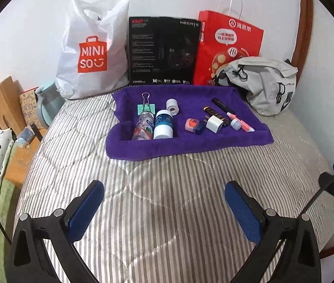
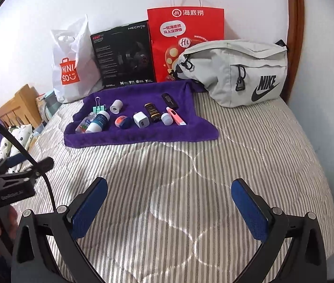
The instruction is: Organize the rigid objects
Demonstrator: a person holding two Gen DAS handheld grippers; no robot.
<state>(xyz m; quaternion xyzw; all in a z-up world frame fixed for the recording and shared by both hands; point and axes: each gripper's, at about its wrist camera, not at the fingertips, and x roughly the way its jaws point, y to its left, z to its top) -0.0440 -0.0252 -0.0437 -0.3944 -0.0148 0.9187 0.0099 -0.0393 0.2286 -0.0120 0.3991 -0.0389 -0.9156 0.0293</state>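
A purple towel (image 1: pixel 190 146) (image 2: pixel 143 134) lies on the striped bed and carries several small objects. From the left: a green binder clip (image 1: pixel 146 107), a clear patterned bottle (image 1: pixel 143 127), a white-and-blue bottle (image 1: pixel 163 125) (image 2: pixel 98 121), a white tape roll (image 1: pixel 173 106) (image 2: pixel 116 106), a small orange jar (image 1: pixel 191 124), a white charger plug (image 1: pixel 214 123) (image 2: pixel 141 120), a dark tube (image 2: pixel 152 112), a black stick (image 2: pixel 169 100) and a pink pen (image 1: pixel 240 122) (image 2: pixel 175 116). My left gripper (image 1: pixel 164 202) and right gripper (image 2: pixel 170 202) hover open over the bedspread, well short of the towel.
Against the wall stand a white Miniso bag (image 1: pixel 91 52), a black box (image 1: pixel 163 52) and a red paper bag (image 1: pixel 228 44). A grey Nike waist bag (image 2: pixel 242 70) lies right of the towel. A wooden bedside stand (image 1: pixel 6 118) with clutter sits left of the bed.
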